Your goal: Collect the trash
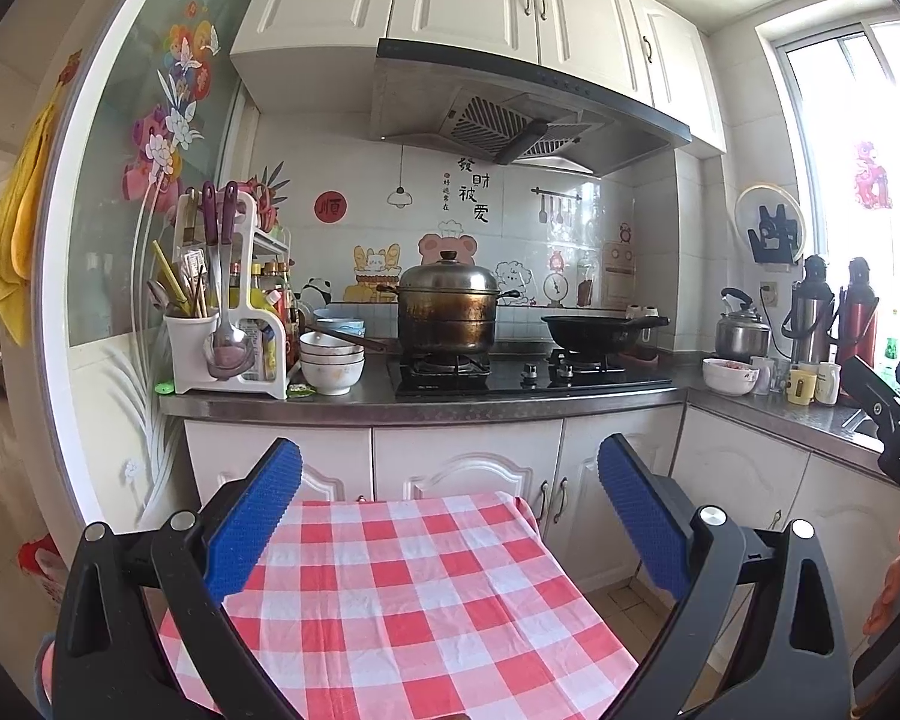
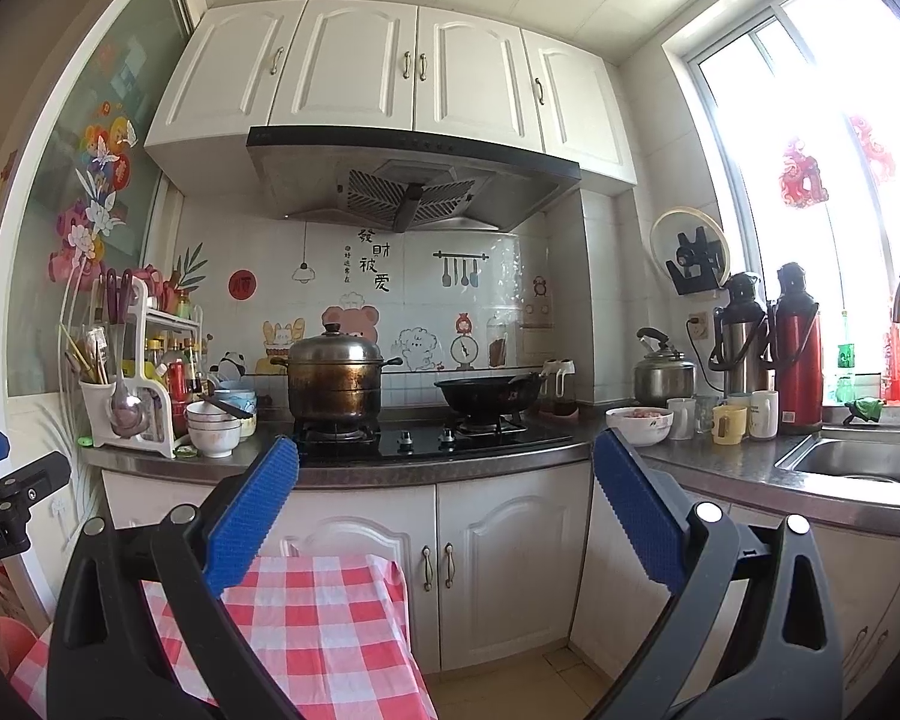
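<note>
My left gripper (image 1: 450,468) is open above a table with a red-and-white checked cloth (image 1: 402,600), nothing between its blue pads. My right gripper (image 2: 447,468) is open too, held higher and further right, over the same cloth's (image 2: 318,618) right edge. The right gripper's black body shows at the right edge of the left wrist view (image 1: 894,408); the left gripper's tip shows at the left edge of the right wrist view (image 2: 6,480). A small green scrap (image 1: 298,391) lies on the counter by the stacked bowls (image 1: 332,360). No other trash is plainly visible.
Ahead is a steel counter (image 1: 426,405) with a gas hob, a steamer pot (image 1: 447,309), a black wok (image 1: 600,333), a utensil rack (image 1: 228,312), a kettle (image 2: 663,375), cups and two thermos flasks. A sink (image 2: 864,459) lies right, under the window. White cabinet doors (image 2: 504,564) stand below.
</note>
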Demonstrator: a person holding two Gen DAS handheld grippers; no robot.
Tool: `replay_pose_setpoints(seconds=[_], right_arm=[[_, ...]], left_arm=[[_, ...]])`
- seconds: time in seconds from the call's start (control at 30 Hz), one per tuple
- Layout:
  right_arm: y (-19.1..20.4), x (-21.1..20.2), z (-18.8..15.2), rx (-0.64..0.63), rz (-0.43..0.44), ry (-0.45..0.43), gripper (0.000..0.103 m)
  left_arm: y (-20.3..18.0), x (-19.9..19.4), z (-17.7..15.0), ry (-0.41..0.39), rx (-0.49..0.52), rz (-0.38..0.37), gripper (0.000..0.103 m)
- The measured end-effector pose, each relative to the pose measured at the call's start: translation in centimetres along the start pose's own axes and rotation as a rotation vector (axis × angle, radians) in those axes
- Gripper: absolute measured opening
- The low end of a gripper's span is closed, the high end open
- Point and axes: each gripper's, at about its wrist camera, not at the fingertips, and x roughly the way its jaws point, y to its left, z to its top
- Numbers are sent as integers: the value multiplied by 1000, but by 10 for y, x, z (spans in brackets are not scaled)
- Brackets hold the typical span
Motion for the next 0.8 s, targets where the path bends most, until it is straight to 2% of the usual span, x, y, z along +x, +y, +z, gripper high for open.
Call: replay_pose_setpoints(seconds=[0.27,0.43,0.53,0.63,0.7,0.77,0.8], right_arm=[[7,15,-11,-1,27,39,99],[11,42,-31,28,74,126,99],[17,62,-48,45,108,190,99],[29,92,-76,53,145,282,99],[39,110,-94,54,170,339,99],[56,136,-121,45,194,430,99],[63,148,-135,37,204,472,99]], left_arm=[[4,15,-7,33,-13,5,98],[8,32,-16,59,-10,20,98],[16,53,-30,127,-35,33,98],[29,83,-56,211,-58,83,98],[37,107,-79,277,-69,118,98],[50,139,-114,387,-118,141,98],[55,149,-125,417,-137,157,98]])
